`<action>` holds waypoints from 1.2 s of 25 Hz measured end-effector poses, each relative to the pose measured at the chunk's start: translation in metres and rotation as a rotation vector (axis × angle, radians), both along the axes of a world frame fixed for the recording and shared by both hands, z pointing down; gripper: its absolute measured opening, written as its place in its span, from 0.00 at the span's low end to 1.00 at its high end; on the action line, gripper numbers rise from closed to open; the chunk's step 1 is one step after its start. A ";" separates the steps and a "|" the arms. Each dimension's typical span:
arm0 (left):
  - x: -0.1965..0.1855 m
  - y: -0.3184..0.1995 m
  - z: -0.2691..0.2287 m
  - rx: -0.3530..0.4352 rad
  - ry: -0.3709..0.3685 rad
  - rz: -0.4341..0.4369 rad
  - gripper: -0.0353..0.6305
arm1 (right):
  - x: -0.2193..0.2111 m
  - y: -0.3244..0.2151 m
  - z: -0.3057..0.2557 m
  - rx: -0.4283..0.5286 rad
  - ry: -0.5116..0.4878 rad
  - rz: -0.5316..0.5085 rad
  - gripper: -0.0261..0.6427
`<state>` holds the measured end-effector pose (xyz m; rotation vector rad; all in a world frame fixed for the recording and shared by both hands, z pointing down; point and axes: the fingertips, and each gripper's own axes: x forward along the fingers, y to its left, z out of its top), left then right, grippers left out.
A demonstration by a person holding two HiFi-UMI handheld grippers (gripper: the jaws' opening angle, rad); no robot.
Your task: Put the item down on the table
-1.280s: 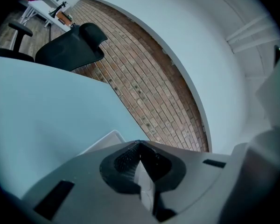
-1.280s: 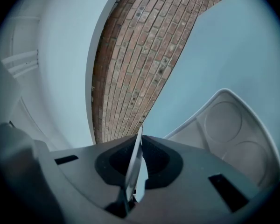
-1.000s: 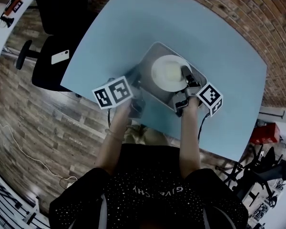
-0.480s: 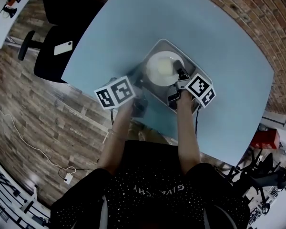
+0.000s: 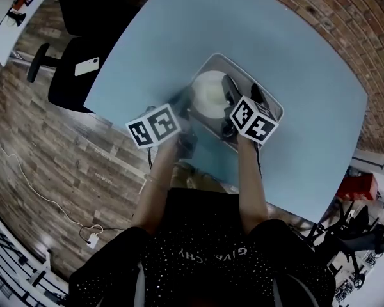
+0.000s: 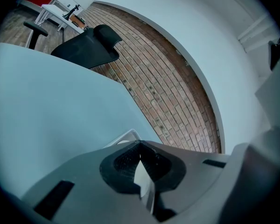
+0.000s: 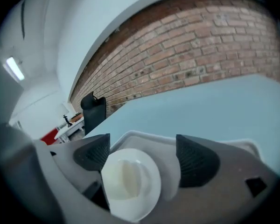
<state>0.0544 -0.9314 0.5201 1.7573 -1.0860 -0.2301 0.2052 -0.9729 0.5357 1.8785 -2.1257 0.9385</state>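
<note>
A white plate [image 5: 208, 93] with a pale lump on it lies in a grey tray [image 5: 212, 59] on the light-blue table [image 5: 179, 31]. My right gripper [image 5: 242, 91] hovers over the tray's right half, open, one jaw at the plate's right edge. In the right gripper view the plate [image 7: 130, 181] lies low between the wide-apart jaws of the right gripper [image 7: 144, 155], and the tray's rim [image 7: 144, 136] runs behind it. My left gripper [image 5: 182, 107] is at the tray's left edge. In its own view the left gripper [image 6: 141, 146] is shut on the tray's pale rim [image 6: 128, 136].
The tray sits near the table's front edge, close to the person's body. A black office chair [image 5: 77, 69] with a white phone [image 5: 86, 66] on its seat stands left of the table. A brick wall [image 5: 320, 18] runs behind the table's far edge.
The right gripper has swung left over the tray, and its jaws now stand apart. The plate lies further left in the tray. The left gripper has kept its place.
</note>
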 end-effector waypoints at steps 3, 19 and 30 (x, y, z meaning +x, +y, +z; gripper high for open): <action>0.000 0.002 -0.002 0.006 -0.002 0.003 0.07 | 0.014 0.002 -0.022 0.105 0.079 0.049 0.68; 0.005 0.007 -0.012 0.022 -0.012 0.010 0.07 | 0.038 0.048 -0.040 0.097 -1.297 0.258 0.06; 0.005 0.014 -0.015 0.020 -0.014 0.001 0.07 | 0.040 0.050 -0.044 0.095 -1.306 0.228 0.06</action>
